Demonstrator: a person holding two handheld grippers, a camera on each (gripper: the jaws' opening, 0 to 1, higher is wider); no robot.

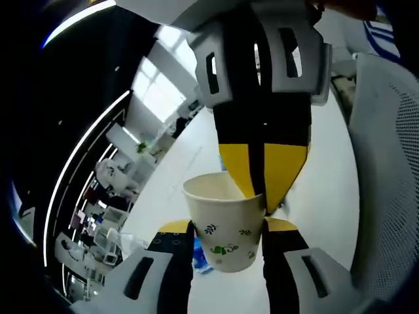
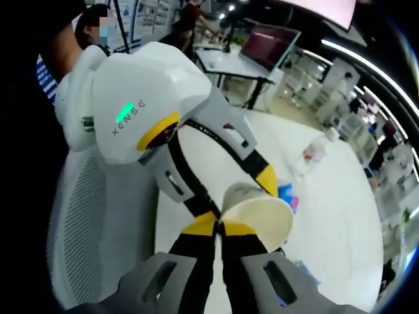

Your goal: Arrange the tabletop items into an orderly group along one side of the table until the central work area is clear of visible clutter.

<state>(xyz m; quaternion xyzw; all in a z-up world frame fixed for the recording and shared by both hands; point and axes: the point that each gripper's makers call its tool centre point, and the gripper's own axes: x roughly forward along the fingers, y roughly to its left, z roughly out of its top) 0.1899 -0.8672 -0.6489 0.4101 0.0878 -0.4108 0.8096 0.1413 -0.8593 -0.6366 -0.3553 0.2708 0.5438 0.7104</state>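
While both grippers grip it, one paper cup (image 1: 226, 229) shows

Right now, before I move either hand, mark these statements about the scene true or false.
1. The left gripper holds the paper cup by its sides. True.
2. The right gripper is wide open, well clear of the cup. False: its jaws pinch the cup's rim.
3. The cup is plain red. False: it is white with green leaf prints.
4. A clear bottle is on the white table beyond the cup. True.
5. A white mesh chair stands beside the table. True.
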